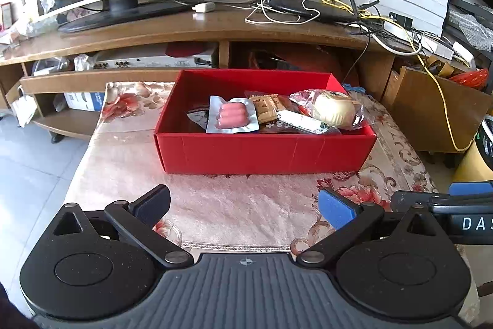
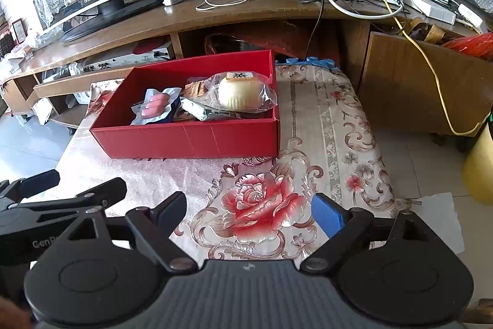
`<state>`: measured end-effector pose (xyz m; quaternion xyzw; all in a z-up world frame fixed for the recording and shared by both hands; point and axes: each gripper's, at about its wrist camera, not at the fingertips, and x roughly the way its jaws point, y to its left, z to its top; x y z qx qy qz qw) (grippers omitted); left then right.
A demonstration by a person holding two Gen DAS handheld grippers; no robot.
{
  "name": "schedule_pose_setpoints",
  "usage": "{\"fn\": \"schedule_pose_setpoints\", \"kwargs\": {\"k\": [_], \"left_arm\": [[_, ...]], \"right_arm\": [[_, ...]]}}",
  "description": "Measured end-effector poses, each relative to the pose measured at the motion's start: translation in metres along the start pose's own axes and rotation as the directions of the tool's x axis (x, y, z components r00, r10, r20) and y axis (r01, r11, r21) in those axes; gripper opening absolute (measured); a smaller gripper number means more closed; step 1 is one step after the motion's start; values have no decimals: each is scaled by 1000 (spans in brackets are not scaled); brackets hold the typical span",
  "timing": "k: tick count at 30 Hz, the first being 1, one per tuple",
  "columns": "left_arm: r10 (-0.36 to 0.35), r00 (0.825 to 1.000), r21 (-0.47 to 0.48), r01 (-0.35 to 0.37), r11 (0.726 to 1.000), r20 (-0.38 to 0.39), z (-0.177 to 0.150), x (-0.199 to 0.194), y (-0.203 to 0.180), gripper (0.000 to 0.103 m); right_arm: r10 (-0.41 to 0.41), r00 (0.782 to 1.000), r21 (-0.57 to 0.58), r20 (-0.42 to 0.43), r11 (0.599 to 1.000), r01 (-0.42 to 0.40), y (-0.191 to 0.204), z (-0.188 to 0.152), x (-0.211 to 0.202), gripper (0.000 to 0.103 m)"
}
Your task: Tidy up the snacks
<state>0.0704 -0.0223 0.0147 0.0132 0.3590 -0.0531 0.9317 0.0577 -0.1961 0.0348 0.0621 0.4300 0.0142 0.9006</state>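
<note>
Bright daylight from left, glare on floor tiles (image 1: 27, 150), sharp focus, fisheye-bent edges

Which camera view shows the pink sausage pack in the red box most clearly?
The left wrist view. There the sausage pack faces the camera nearly flat, with its whole silver border visible in the red box. In the right wrist view it appears smaller and tilted away.

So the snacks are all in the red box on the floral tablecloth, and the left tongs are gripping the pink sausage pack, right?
Not quite. The left tongs are open and hold nothing; the left wrist view shows them apart over bare tablecloth, short of the red box. The pink sausage pack lies inside the box with the other snacks. The rest is right.
</note>
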Motion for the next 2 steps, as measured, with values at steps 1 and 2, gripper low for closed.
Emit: {"fn": "schedule_pose_setpoints", "kwargs": {"k": [1, 2], "left_arm": [[12, 1000, 11, -12, 1000, 1, 0, 0, -1, 103], [25, 1000, 20, -25, 999, 2, 0, 1, -2, 103]], "right_arm": [[0, 1000, 0, 0, 1000, 0, 0, 0, 0, 87], [0, 1000, 1, 1, 1000, 0, 0, 0, 0, 87]]}}
